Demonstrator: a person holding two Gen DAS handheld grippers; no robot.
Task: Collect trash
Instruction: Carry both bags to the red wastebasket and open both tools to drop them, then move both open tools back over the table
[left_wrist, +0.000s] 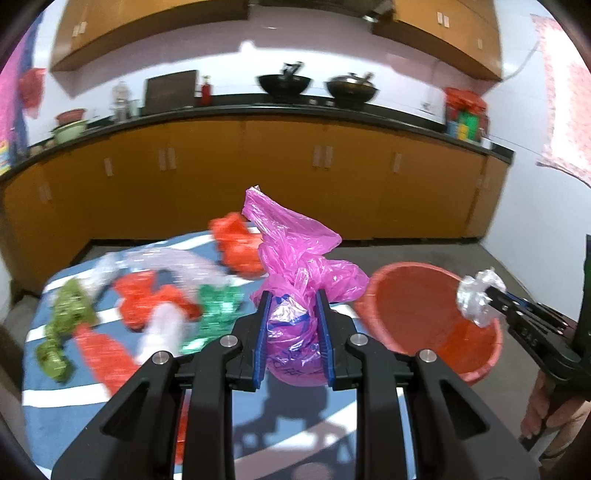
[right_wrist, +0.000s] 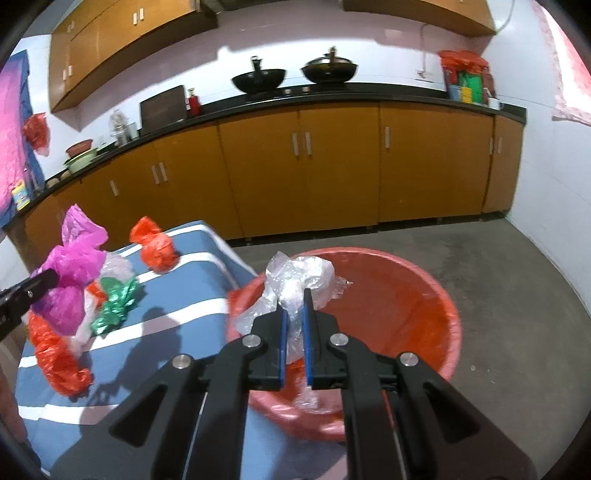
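Above the blue cloth with white stripes (left_wrist: 110, 391) that covers the table, my left gripper (left_wrist: 294, 295) is clenched on a knotted bag of crinkled magenta plastic film (left_wrist: 295, 266), its blue pads pressing the bag's bulging lower part from both sides while the loose top stands up past my fingertips. Over the round red plastic basin (right_wrist: 406, 295) just beside the table's edge, my right gripper (right_wrist: 293, 295) is clamped tight on a wad of clear crumpled plastic wrap (right_wrist: 295, 277), which billows out ahead of my fingers and trails down between them toward the basin's inside. From the left view that same wad hangs over the basin's near rim.

More trash lies on the cloth: a tied orange-red plastic bag (right_wrist: 157, 249) toward the far edge, a crumpled green foil wrapper (right_wrist: 116, 301) near the middle, a long orange-red plastic bag (right_wrist: 55, 360) along the near side, and an olive-green crumpled bag (left_wrist: 64, 321), blurred, at the far left. A person's hand (left_wrist: 546, 413) grips my right handle.
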